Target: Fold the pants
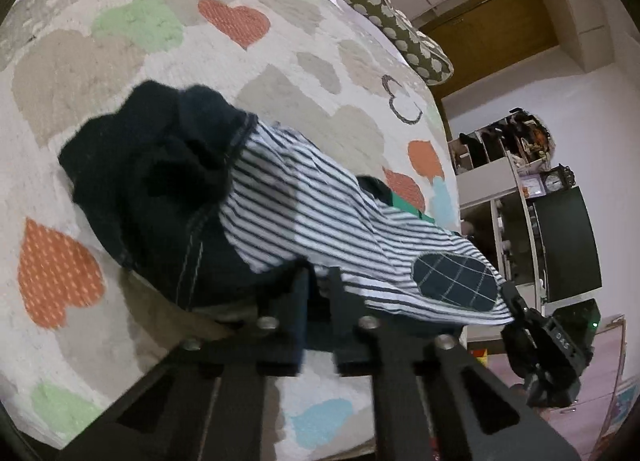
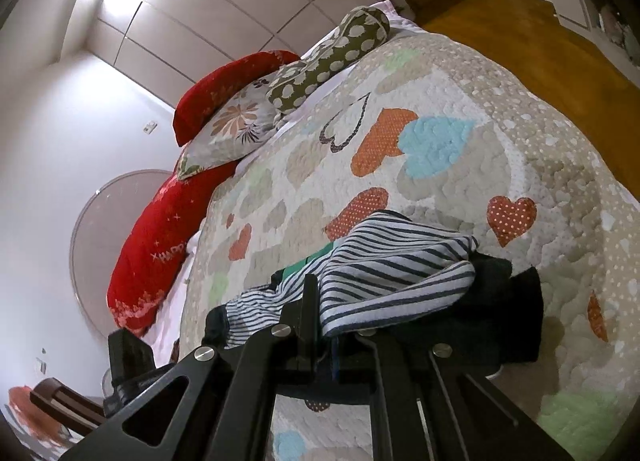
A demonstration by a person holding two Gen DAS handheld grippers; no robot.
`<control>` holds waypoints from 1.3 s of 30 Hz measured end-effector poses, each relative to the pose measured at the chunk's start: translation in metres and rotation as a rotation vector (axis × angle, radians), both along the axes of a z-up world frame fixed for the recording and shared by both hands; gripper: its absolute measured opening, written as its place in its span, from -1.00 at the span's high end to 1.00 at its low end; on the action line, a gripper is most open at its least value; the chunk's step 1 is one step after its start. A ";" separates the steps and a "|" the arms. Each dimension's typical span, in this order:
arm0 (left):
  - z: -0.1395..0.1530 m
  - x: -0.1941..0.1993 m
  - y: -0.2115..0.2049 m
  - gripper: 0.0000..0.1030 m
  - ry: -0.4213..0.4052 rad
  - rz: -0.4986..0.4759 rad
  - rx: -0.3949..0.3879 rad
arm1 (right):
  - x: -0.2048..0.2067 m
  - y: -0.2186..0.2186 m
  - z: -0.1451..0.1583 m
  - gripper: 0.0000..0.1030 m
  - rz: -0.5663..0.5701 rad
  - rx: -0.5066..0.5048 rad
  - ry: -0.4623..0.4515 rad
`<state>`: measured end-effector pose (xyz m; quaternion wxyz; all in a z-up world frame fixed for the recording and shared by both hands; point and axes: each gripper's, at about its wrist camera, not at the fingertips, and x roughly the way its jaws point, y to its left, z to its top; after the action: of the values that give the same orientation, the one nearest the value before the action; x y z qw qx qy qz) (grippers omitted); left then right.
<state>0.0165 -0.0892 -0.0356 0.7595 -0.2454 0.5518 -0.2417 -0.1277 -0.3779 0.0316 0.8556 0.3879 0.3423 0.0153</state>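
Note:
The pants (image 1: 300, 197) are white with dark stripes, with a navy section (image 1: 160, 181) and a checked navy patch (image 1: 456, 281). They hang bunched above the heart-patterned quilt (image 1: 120, 61). My left gripper (image 1: 320, 281) is shut on the cloth where stripes meet navy. My right gripper (image 1: 510, 295) pinches the edge beside the patch at the right. In the right wrist view the right gripper (image 2: 320, 301) is shut on a striped fold of the pants (image 2: 392, 261), with navy cloth drooping to the right.
Something green (image 2: 316, 257) lies under the pants on the quilt. Red and flowered pillows (image 2: 224, 121) and a spotted bolster (image 2: 336, 49) lie at the head of the bed. Beyond the bed edge are a wooden floor (image 2: 520, 33) and shelves with a dark screen (image 1: 568, 245).

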 end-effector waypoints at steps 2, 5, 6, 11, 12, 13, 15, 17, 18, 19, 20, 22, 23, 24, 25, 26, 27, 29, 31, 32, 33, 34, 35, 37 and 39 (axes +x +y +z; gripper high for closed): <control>0.002 0.004 0.001 0.96 -0.022 0.005 0.020 | 0.000 0.001 0.002 0.90 0.009 -0.011 0.000; 0.007 0.016 0.002 0.97 -0.058 0.013 0.053 | 0.006 0.004 0.005 0.90 0.020 -0.035 0.002; 0.008 0.021 0.002 0.97 -0.059 0.014 0.057 | 0.010 0.004 0.007 0.90 0.024 -0.046 0.003; 0.027 0.015 0.008 0.85 -0.049 -0.020 -0.032 | 0.033 0.000 0.015 0.90 0.026 -0.072 0.011; 0.033 0.008 0.007 0.58 -0.064 -0.036 -0.039 | 0.036 -0.001 0.017 0.90 0.026 -0.072 0.010; 0.039 -0.003 0.008 0.25 -0.086 -0.048 -0.055 | 0.040 -0.001 0.019 0.90 0.027 -0.074 0.007; 0.043 -0.025 0.009 -0.15 -0.091 -0.062 -0.112 | 0.045 -0.001 0.023 0.90 0.032 -0.085 0.002; 0.040 -0.039 0.003 -0.22 -0.065 -0.098 -0.178 | 0.048 0.001 0.026 0.90 0.036 -0.093 0.000; 0.034 -0.049 -0.003 -0.27 -0.038 -0.136 -0.224 | 0.050 0.001 0.027 0.90 0.037 -0.094 -0.001; 0.030 -0.056 -0.009 -0.35 -0.020 -0.159 -0.245 | 0.051 0.002 0.027 0.90 0.038 -0.093 -0.002; 0.024 -0.060 -0.016 -0.38 -0.005 -0.180 -0.253 | 0.052 0.002 0.028 0.90 0.037 -0.093 -0.002; 0.011 -0.064 -0.027 -0.40 0.033 -0.195 -0.242 | 0.050 0.004 0.029 0.90 0.037 -0.092 -0.006; 0.006 -0.063 -0.031 -0.40 0.049 -0.195 -0.248 | 0.049 0.004 0.030 0.90 0.037 -0.091 -0.008; -0.001 -0.059 -0.035 -0.40 0.066 -0.188 -0.246 | 0.047 0.005 0.031 0.90 0.036 -0.091 -0.010; -0.006 -0.054 -0.035 -0.40 0.077 -0.172 -0.242 | 0.044 0.005 0.031 0.90 0.035 -0.090 -0.014; -0.010 -0.049 -0.035 -0.40 0.083 -0.158 -0.247 | 0.041 0.005 0.032 0.90 0.034 -0.089 -0.018; -0.014 -0.044 -0.033 -0.40 0.090 -0.143 -0.255 | 0.037 0.005 0.033 0.90 0.031 -0.087 -0.021; -0.018 -0.034 -0.027 -0.40 0.099 -0.096 -0.249 | 0.032 0.004 0.035 0.90 0.029 -0.083 -0.027; -0.018 -0.026 -0.013 -0.44 0.096 -0.034 -0.248 | 0.027 0.003 0.034 0.90 0.029 -0.084 -0.027; -0.017 -0.023 -0.009 -0.44 0.091 -0.011 -0.239 | 0.026 0.002 0.033 0.90 0.030 -0.082 -0.026; -0.016 -0.019 -0.003 -0.44 0.084 0.012 -0.230 | 0.024 0.002 0.031 0.90 0.030 -0.079 -0.024; -0.014 -0.014 0.004 -0.43 0.076 0.037 -0.209 | 0.023 0.001 0.030 0.90 0.031 -0.077 -0.023; -0.011 -0.009 0.007 -0.43 0.070 0.050 -0.182 | 0.022 0.001 0.028 0.90 0.031 -0.074 -0.021; -0.006 -0.001 0.011 0.14 0.044 0.058 -0.134 | 0.021 0.001 0.024 0.90 0.034 -0.066 -0.015; 0.001 0.009 0.009 0.56 0.024 0.041 -0.081 | 0.024 0.002 0.021 0.90 0.040 -0.065 -0.007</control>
<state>0.0259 -0.0804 -0.0346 0.7470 -0.2901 0.5456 -0.2453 -0.1041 -0.3759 0.0527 0.8686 0.3529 0.3472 0.0228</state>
